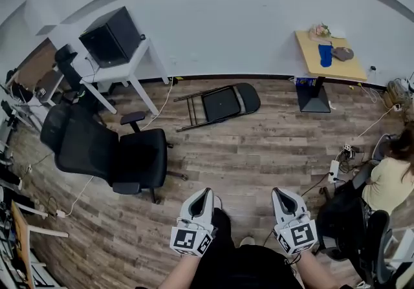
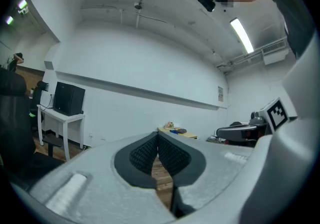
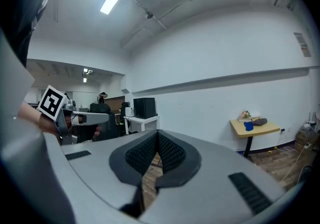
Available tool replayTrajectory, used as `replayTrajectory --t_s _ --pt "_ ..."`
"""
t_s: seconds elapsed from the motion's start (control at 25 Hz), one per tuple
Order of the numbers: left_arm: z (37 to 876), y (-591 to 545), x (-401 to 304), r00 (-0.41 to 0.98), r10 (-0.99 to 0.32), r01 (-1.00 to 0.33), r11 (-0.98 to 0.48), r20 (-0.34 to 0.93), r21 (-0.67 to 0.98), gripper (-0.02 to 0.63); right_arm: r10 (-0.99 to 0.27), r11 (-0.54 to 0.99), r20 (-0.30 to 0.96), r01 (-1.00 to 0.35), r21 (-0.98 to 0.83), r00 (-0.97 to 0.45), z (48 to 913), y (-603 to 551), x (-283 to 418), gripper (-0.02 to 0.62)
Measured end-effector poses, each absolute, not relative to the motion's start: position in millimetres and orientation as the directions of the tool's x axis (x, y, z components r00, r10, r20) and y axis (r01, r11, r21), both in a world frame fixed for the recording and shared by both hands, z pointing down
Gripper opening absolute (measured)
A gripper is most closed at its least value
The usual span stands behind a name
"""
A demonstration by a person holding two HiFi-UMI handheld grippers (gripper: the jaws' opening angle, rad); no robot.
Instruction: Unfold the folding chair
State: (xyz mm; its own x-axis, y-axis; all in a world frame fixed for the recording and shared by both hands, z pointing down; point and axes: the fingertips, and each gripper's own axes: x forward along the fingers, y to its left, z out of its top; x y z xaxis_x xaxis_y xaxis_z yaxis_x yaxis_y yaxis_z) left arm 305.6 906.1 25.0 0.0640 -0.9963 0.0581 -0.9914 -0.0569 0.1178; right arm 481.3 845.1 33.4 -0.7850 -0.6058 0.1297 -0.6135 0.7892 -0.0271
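The folding chair [image 1: 220,105] lies flat and folded on the wood floor [image 1: 259,152], well ahead of both my tongs and slightly left of the gap between them, near the far wall. I judge it fairly heavy for tongs: a stiff metal frame with a dark padded seat and back. It is not fragile, but the painted tubes look slippery. I'd take hold of the thin tubes, not the broad pads: one pair on the top rail of the back, the other on the seat's front edge or a leg, so the hinge can swing open. It may scrape or slide on the floor as it opens.

My left tongs [image 1: 206,193] and right tongs [image 1: 279,193] are both closed tight on nothing and held side by side, pointing about level.

Only the head view shows the chair whole, along with the black office chair [image 1: 116,152] ahead to the left. The gripper views look across the room instead: they show the ceiling lights and the closed ribbed pads close up. My own jaws cover most of the floor there, so I cannot make the chair out in them.
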Motion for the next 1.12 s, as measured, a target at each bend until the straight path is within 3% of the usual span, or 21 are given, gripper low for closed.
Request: replayTrajectory --t_s 0.4,0.72,1.12 --pt "44.3 815.5 256.5 0.128 -0.990 -0.985 -0.119 0.063 0.128 0.012 -0.648 0.746 0.163 -0.663 -0.062 -0.744 50.4 760.3 433.6 -0.001" --pt "69.2 692.9 153.2 0.194 -0.975 -0.965 -0.170 0.112 0.198 0.012 -0.642 0.716 0.295 -0.692 -0.099 -0.707 75.2 654.1 346.0 0.000" --pt "46.1 568.6 68.9 0.270 -0.960 -0.944 -0.249 0.071 0.218 0.012 -0.740 0.626 0.281 -0.779 -0.044 -0.611 35.4 500.0 235.2 0.000"
